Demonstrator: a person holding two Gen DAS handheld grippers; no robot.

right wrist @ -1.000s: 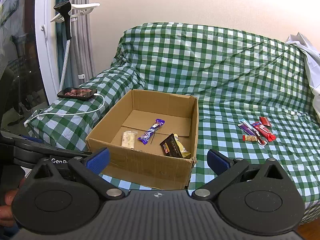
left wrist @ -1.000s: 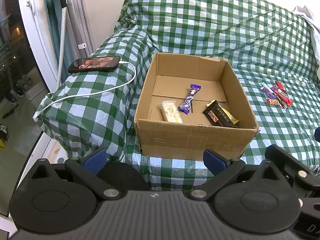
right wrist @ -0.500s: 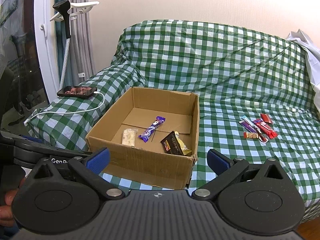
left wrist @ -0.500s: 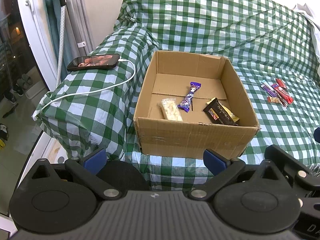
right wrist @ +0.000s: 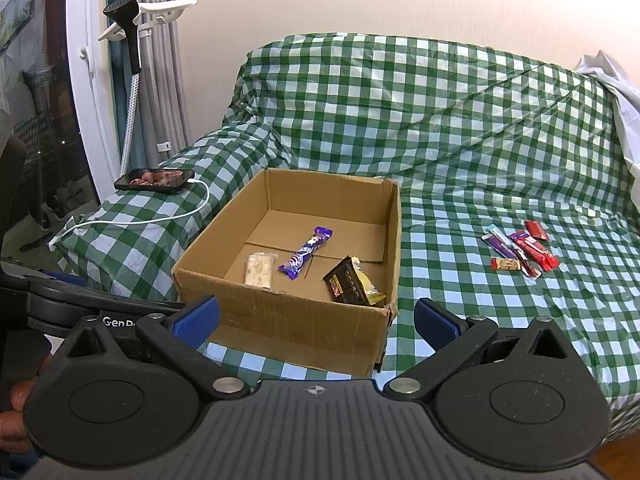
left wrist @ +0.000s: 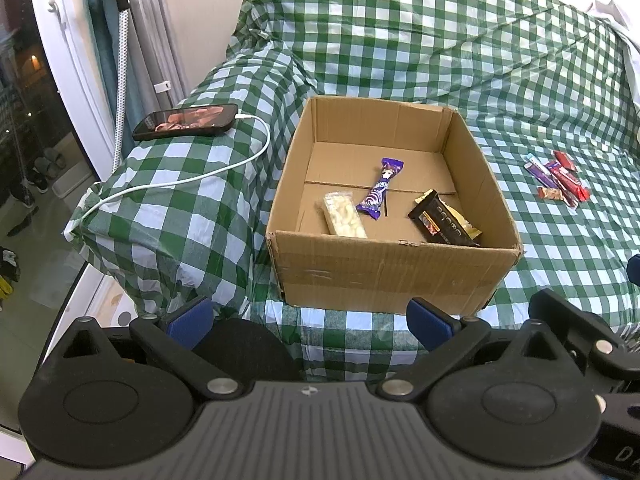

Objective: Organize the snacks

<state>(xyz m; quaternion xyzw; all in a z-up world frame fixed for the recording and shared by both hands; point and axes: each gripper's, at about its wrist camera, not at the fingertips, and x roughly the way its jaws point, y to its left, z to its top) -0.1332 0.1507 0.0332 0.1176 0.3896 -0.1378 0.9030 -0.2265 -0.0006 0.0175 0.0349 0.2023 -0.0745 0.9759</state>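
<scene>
- left gripper [left wrist: 308,320], bottom of the left wrist frame: blue-padded fingers spread wide, nothing between them, hanging in front of the sofa edge
- right gripper [right wrist: 316,322], bottom of the right wrist frame: also spread, empty; part of a person's hand [right wrist: 16,420] at lower left edge
- cardboard box [left wrist: 394,268], centre of frame just past both grippers, open top, sits on the green checked sofa cover [left wrist: 400,40]
- inside box, near wall left: pale clear-wrapped snack bar [left wrist: 344,216], flat on the floor
- box middle: purple candy bar [left wrist: 380,194], lying lengthwise front to back, just beside the pale bar, not touching as far as visible
- box right: dark brown chocolate packet [left wrist: 440,224] leaning over a yellow packet [left wrist: 462,222], touching it
- right of box, well apart, on the seat: loose snack pile [right wrist: 520,252], red, purple and light blue wrappers bunched together, small orange-brown one at its near side
- left of box on the covered armrest, upper left: smartphone [left wrist: 186,121], screen lit, white charging cable [left wrist: 192,178] trailing to the near-left edge
- far left: garment steamer head [right wrist: 126,16] on a white hanger hook, grey curtain behind
- far right edge: white cloth [right wrist: 608,76] on sofa back
</scene>
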